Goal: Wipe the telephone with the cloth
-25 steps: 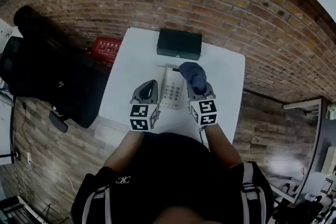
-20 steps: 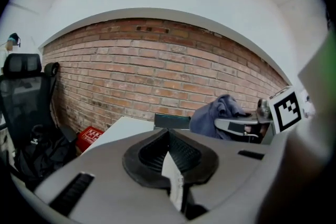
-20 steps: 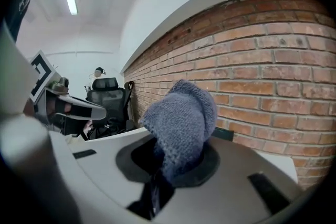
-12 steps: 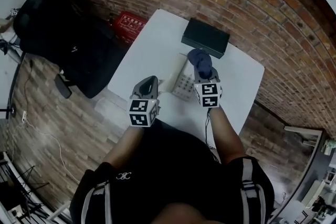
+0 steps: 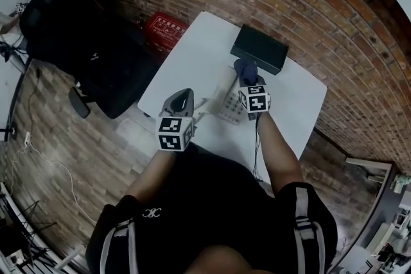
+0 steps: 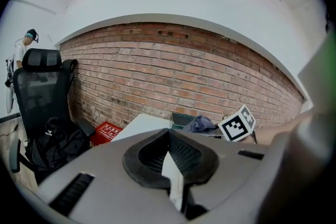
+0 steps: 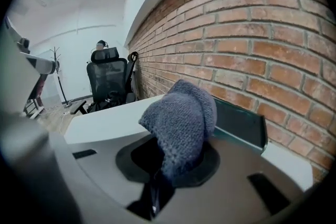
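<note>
Right gripper: jaws clamped on the bunched blue cloth, held over the far end of the telephone.
Left gripper: jaws together and empty, near the telephone's left side.
Wiping well: likely press the cloth flat and sweep along the keypad; the left gripper could steady the telephone.
Surface: white table, 1 black box just behind the telephone.
Room: brick wall, black office chair, red crate.

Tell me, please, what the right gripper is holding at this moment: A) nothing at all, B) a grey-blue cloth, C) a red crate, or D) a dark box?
B: the right gripper is shut on the bunched grey-blue cloth, which sticks up from between its jaws.
</note>
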A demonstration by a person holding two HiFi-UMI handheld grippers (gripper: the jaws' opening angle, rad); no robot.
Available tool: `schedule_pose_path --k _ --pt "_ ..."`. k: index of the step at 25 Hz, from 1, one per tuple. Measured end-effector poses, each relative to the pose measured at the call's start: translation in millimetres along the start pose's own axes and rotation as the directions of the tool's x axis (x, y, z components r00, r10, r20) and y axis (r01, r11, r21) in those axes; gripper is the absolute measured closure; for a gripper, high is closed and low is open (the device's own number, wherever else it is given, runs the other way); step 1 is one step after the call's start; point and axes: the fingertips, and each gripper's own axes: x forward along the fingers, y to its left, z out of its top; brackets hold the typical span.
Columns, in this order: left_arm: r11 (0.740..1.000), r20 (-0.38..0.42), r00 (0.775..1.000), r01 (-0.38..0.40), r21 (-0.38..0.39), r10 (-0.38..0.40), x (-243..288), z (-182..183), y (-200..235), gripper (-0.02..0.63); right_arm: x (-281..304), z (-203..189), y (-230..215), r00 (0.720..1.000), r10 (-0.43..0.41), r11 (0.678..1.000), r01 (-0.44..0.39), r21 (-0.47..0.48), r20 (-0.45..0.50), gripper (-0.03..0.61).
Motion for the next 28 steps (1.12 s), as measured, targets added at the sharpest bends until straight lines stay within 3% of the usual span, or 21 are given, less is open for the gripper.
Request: schedule_pose_path --k 5,11,25,28 --pt "0.999 0.004 0.999 0.037 -0.004 -0.037 6 9 13 0.618 13 -3 11 0.999 0.049 0.988 -0.046 0.145 -0.019 0.541" --pt "0.993 -0.015 0.993 0.119 0.013 -0.119 21 11 22 0.618 21 9 30 0.998 0.050 0.996 -0.047 0.081 -0.041 0.541" --pt "0.959 -0.046 0.961 0.274 0.066 -0.271 43 13 18 0.618 -5 -10 96 0.994 0.109 0.976 -0.111 0.185 0.018 0.541" --pt "0.952 -0.052 0.954 0.299 0.072 -0.296 43 9 9 0.618 -11 -20 109 0.988 0.151 0.955 -0.155 0.252 0.036 0.541"
